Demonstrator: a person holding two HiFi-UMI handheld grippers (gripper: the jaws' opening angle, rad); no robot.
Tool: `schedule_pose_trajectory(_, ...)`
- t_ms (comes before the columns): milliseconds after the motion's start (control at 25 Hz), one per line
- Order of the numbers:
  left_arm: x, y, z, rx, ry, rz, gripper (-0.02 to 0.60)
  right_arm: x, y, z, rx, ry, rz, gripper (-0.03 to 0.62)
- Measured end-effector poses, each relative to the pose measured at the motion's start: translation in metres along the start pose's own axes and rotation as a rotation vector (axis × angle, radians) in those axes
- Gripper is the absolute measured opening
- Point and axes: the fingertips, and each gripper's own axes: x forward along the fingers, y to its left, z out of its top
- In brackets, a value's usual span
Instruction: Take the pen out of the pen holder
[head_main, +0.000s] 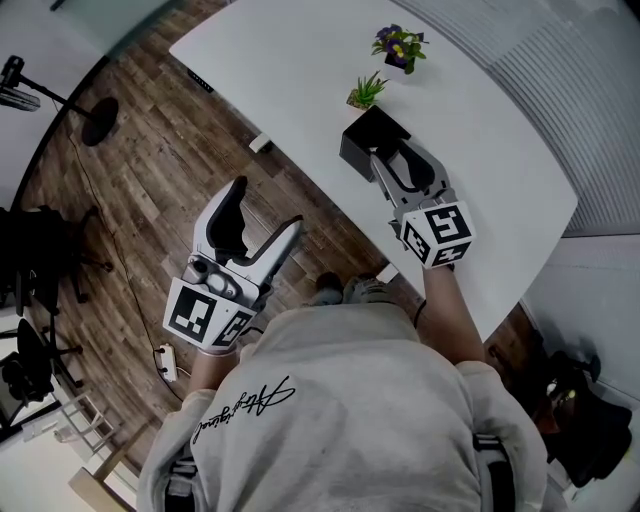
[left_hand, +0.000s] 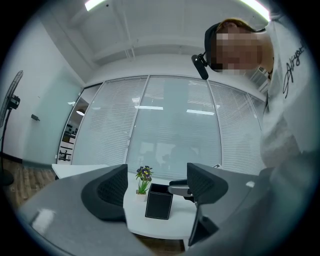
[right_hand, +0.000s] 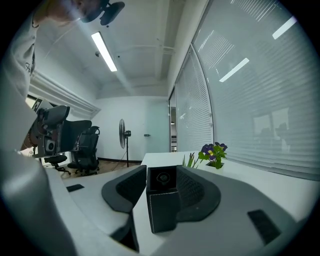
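Observation:
A black square pen holder (head_main: 365, 140) stands near the front edge of the white table (head_main: 290, 60). My right gripper (head_main: 396, 160) reaches it from the near side. In the right gripper view the holder (right_hand: 162, 207) fills the gap between the jaws and both pads lie against its sides. A small round dark thing (right_hand: 163, 177) shows in its open top, perhaps a pen's end. My left gripper (head_main: 266, 206) hangs off the table over the wooden floor, open with nothing in it. The left gripper view shows the holder (left_hand: 159, 202) farther off, between that gripper's jaws.
Two small potted plants stand behind the holder: a green one (head_main: 367, 91) and one with purple flowers (head_main: 400, 46). A floor fan (head_main: 60, 100), office chairs (right_hand: 75, 145) and a power strip (head_main: 167, 362) are on the wooden floor. Blinds run along the table's far side.

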Motion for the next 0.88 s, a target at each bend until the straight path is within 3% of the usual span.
schedule_pose_trajectory(440, -0.0007, 0.0007, -0.0008, -0.004, -0.001, 0.009, 0.356, 0.0053, -0.0031, -0.0092, -0.013, 0.026, -0.009, 0.143)
schedule_pose_trajectory(880, -0.0014, -0.0027, -0.0015, -0.003, 0.001, 0.051, 0.356, 0.006, 0.0007, -0.0103, 0.006, 0.019, 0.039, 0.109)
